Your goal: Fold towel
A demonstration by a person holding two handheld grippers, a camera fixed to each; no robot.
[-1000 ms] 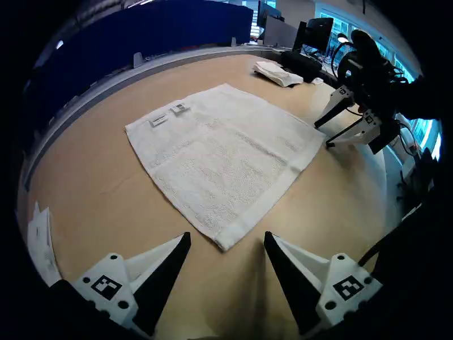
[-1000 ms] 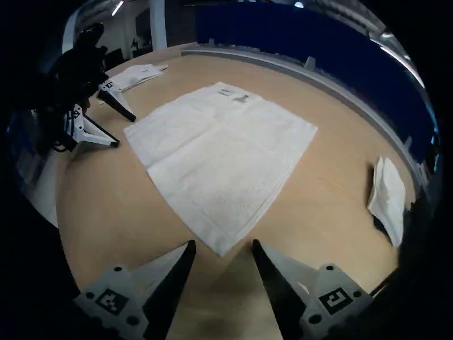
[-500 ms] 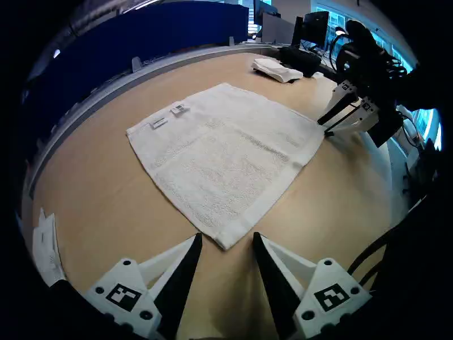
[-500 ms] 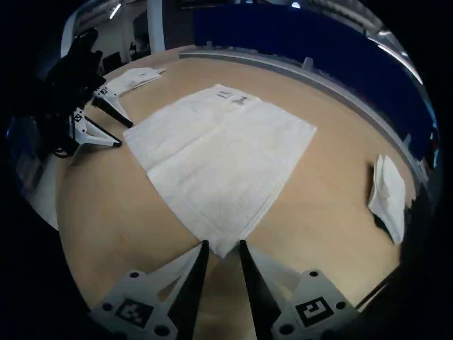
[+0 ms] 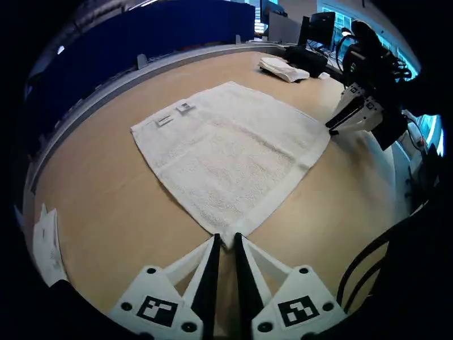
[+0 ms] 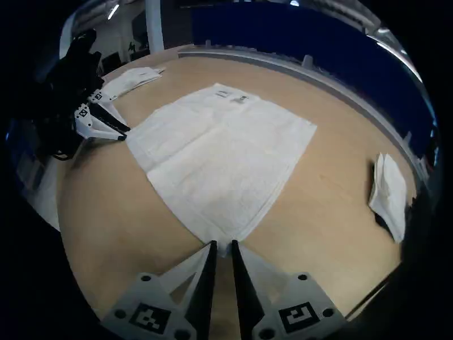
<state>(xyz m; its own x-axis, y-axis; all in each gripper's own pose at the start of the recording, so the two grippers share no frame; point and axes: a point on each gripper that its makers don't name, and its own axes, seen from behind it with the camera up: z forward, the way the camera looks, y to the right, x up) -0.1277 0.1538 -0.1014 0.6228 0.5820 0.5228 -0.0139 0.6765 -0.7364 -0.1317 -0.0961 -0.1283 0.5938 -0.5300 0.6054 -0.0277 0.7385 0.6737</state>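
Towel (image 5: pixel 232 153) lies spread flat on worktop (image 5: pixel 102 198). Left tool (image 5: pixel 225 245) and right tool (image 6: pixel 222 249) are each clamped on one towel corner. Judged light, soft and limp. Hemmed corners are the sound holds, and it will sag if lifted unevenly.

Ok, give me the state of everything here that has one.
towel, spread flat on the table, unfolded
left gripper, shut on the towel's near corner
right gripper, shut on another corner
side towel, folded, lying apart on the table
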